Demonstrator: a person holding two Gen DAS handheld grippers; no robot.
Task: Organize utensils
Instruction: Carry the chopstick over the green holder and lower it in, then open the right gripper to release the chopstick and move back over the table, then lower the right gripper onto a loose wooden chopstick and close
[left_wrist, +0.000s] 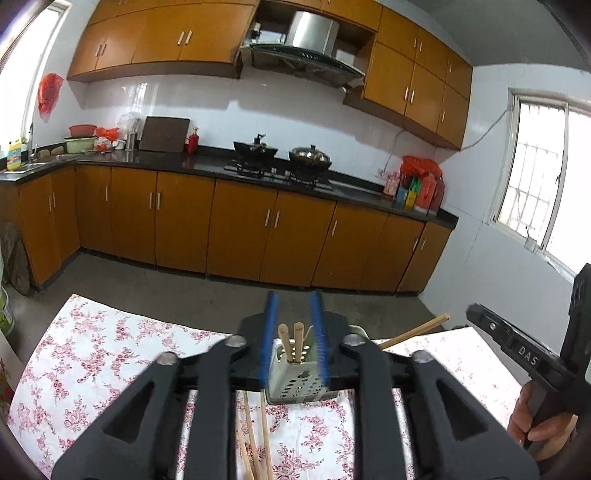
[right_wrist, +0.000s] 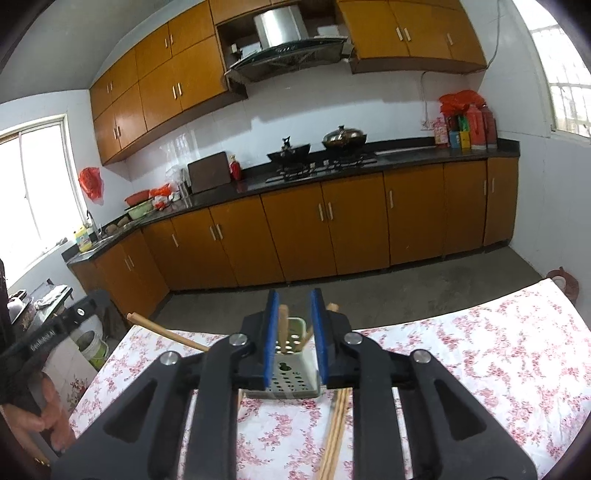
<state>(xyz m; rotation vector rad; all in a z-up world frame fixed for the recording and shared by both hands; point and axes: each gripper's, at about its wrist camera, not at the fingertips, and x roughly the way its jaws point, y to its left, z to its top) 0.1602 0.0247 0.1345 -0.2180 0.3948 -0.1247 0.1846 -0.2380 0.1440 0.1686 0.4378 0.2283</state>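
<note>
A pale perforated utensil holder (left_wrist: 295, 384) (right_wrist: 291, 380) stands on the floral tablecloth (left_wrist: 110, 350) (right_wrist: 480, 350). Two wooden chopsticks (left_wrist: 291, 338) stand upright in it. More chopsticks (left_wrist: 264, 435) (right_wrist: 336, 432) lie flat on the cloth in front of the holder. One chopstick (left_wrist: 417, 332) (right_wrist: 166, 332) slants upward beside the holder, its lower end hidden. My left gripper (left_wrist: 293, 306) and right gripper (right_wrist: 293, 299) both face the holder. Each has its blue pads apart and grips nothing. A hand (left_wrist: 532, 424) holds the right gripper.
Beyond the table's far edge are bare concrete floor and orange base cabinets (left_wrist: 240, 232). The black counter carries a stove with two woks (left_wrist: 280, 155). A white bucket (right_wrist: 92, 347) stands off the table's left corner, and a reddish pot (right_wrist: 565, 280) off its right corner.
</note>
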